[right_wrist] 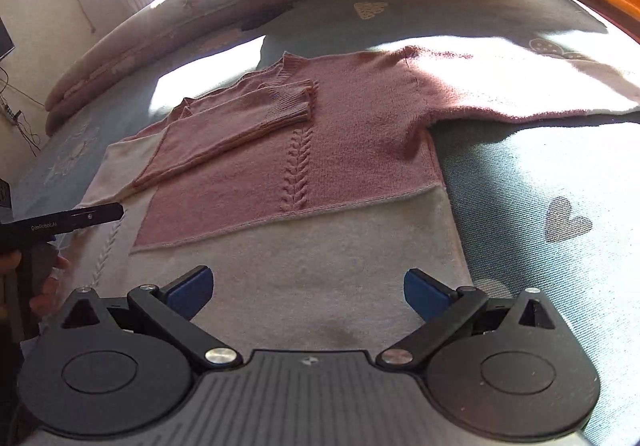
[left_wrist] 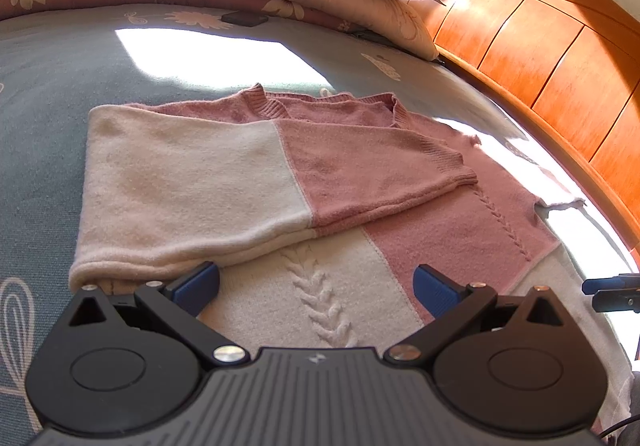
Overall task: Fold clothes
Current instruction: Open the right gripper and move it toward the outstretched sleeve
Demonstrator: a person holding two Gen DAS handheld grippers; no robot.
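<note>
A pink and cream knitted sweater (right_wrist: 304, 174) lies flat on the blue patterned bed (right_wrist: 540, 186), one sleeve (left_wrist: 224, 174) folded across its body and the other sleeve (right_wrist: 520, 86) stretched out sideways toward the wooden headboard (left_wrist: 540, 46). The left hand-held gripper (left_wrist: 316, 286) hovers over the cream hem with its jaws spread wide and empty. The right hand-held gripper (right_wrist: 306, 288) is likewise wide open, holding nothing, above the cream lower band.

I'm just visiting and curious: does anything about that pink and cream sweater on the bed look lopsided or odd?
Yes. The sweater is half folded: one sleeve lies folded across the chest, while the other sleeve stretches straight out over the blue bedspread. Nothing looks torn or spilled.
</note>
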